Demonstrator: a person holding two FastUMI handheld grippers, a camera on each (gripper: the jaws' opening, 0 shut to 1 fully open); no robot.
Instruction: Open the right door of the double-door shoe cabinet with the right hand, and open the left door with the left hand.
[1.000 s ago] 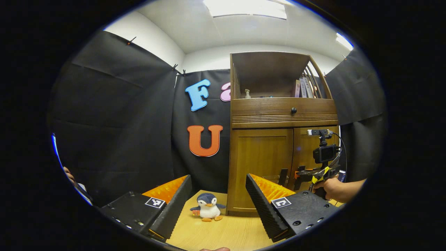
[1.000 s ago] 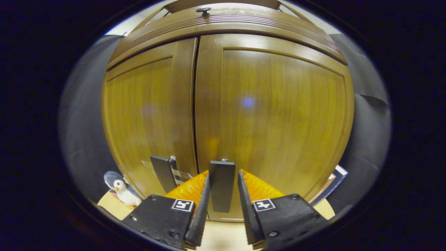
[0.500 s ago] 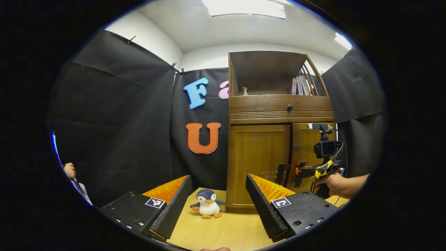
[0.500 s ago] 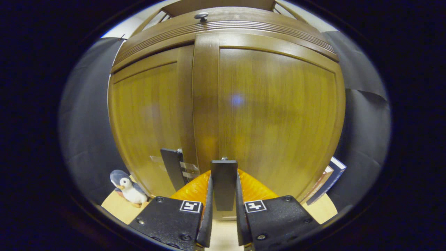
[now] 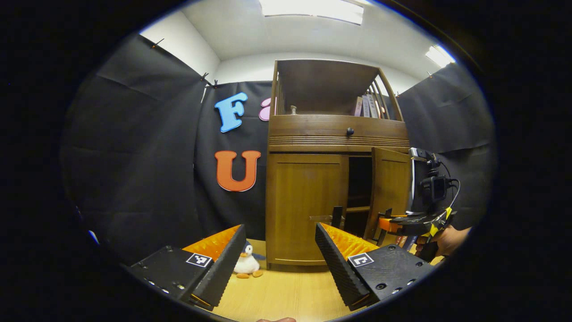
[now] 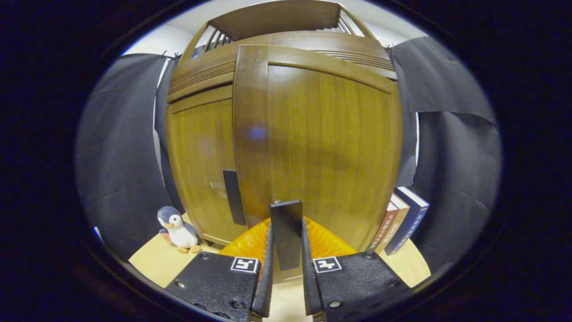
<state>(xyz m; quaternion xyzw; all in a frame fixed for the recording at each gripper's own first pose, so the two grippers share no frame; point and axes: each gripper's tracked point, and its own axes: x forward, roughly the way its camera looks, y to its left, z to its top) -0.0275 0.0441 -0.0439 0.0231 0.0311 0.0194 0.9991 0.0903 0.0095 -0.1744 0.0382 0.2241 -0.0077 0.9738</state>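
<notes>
Shoe cabinet (image 5: pixel 308 205) upright on table (image 5: pixel 286 295), right door (image 5: pixel 391 192) swung partly open, left door (image 5: pixel 306 205) closed. Right gripper (image 6: pixel 286 286) fingers clamped on right door handle (image 6: pixel 286 239). Left gripper (image 5: pixel 279 264) fingers spread, empty, well short of cabinet. Penguin toy (image 5: pixel 246 264) beside cabinet base.

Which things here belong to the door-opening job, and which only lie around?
Job: right door, its handle clamped in the right gripper; left door; left gripper.
Lying about: toy penguin, books.
</notes>
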